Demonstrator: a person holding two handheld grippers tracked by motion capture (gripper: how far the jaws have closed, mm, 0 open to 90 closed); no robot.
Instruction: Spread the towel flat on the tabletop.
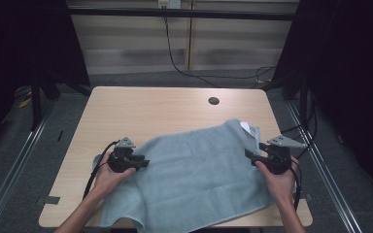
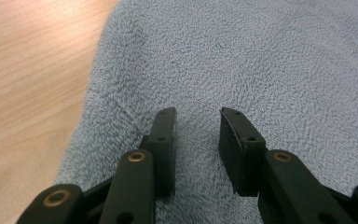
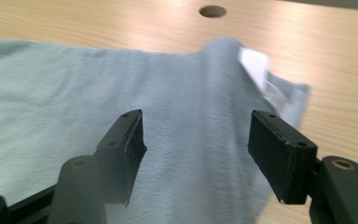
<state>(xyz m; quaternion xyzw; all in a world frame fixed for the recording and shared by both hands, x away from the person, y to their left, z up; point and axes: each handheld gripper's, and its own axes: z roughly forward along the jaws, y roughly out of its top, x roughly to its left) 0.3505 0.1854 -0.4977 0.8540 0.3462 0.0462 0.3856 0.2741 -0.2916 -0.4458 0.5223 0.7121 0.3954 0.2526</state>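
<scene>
Plainly, the chief risk is a poor pinch: if only the upper layer of the towel (image 1: pixel 194 174) is caught by either claw, the cloth is likely to be dragged into a bunch rather than lifted cleanly, and if the two sides are raised unevenly it could be pulled off the near edge of the table (image 1: pixel 141 107), which it already overhangs near the near left corner. The folded-back corner with the white label (image 3: pixel 256 70), toward the far right of the table, could also be missed and left crumpled.

The grey-blue towel is spread across the near half of the table, reaching from the near left corner toward the right edge. The left claw (image 2: pixel 196 135) is held at the towel's left edge, its jaws parted over the pile with nothing gripped between them. The right claw (image 3: pixel 196 140) is held at the towel's right edge, jaws spread wide above the cloth, released and empty, the label corner lying beyond its right jaw.
</scene>
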